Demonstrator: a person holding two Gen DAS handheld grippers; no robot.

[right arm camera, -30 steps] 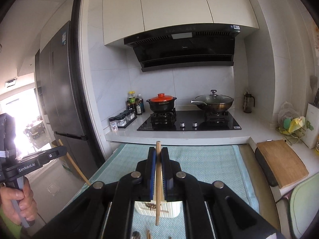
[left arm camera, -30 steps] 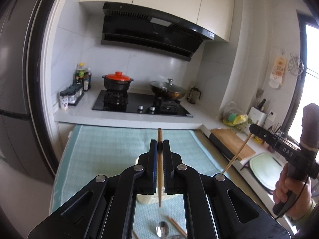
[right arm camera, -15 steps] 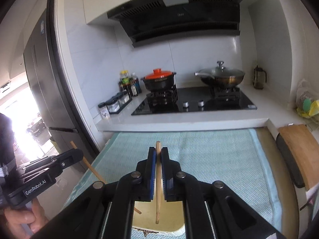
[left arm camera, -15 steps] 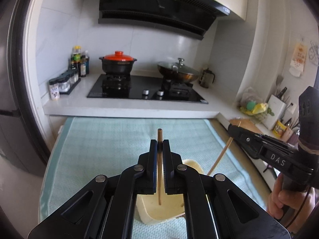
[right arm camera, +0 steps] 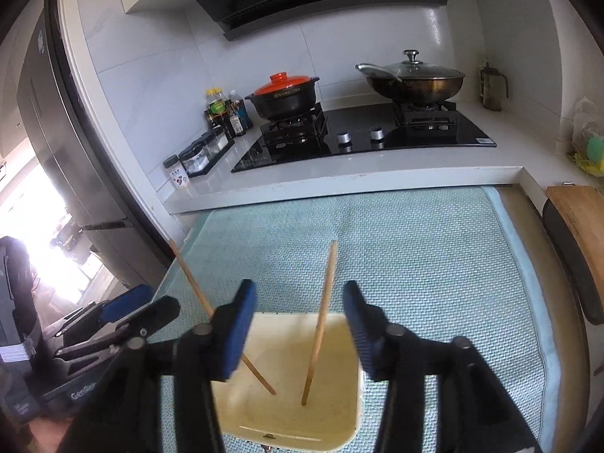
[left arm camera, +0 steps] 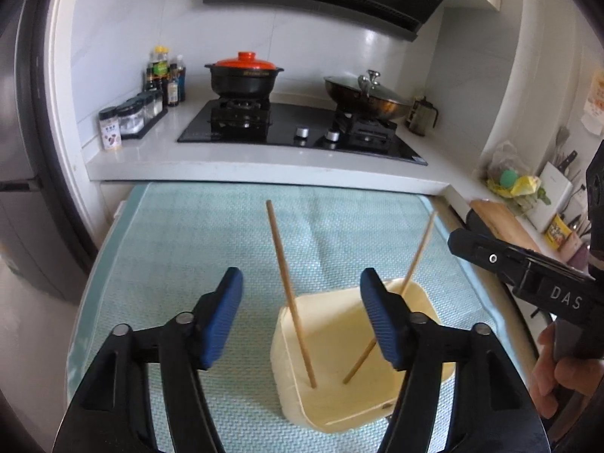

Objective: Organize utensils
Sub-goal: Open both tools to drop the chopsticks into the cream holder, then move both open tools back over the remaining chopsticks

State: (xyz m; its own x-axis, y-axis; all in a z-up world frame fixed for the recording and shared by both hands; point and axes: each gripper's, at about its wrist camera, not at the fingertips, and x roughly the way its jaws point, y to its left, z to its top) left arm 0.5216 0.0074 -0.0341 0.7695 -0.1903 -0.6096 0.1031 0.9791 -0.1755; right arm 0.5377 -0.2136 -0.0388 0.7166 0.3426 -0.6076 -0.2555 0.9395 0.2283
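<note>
A cream plastic utensil holder (left arm camera: 339, 385) stands on the teal mat (left arm camera: 188, 249); it also shows in the right wrist view (right arm camera: 294, 415). Two wooden chopsticks stand tilted inside it. One chopstick (left arm camera: 288, 294) sits between the fingers of my left gripper (left arm camera: 302, 317), which is open and not touching it. The other chopstick (left arm camera: 392, 324) leans right. In the right wrist view one chopstick (right arm camera: 321, 321) stands between the open fingers of my right gripper (right arm camera: 298, 328), and the other chopstick (right arm camera: 196, 294) leans left. Both grippers hover just above the holder.
The teal mat (right arm camera: 434, 264) covers the table up to a white counter (left arm camera: 264, 166) with a black hob, an orange-lidded pot (left arm camera: 243, 75) and a wok (left arm camera: 366, 94). Spice jars (left arm camera: 128, 120) stand at left. A wooden cutting board (right arm camera: 581, 219) lies at right.
Both grippers came down over the holder and opened, letting go of their chopsticks. The chopsticks now stand loose in the holder.
</note>
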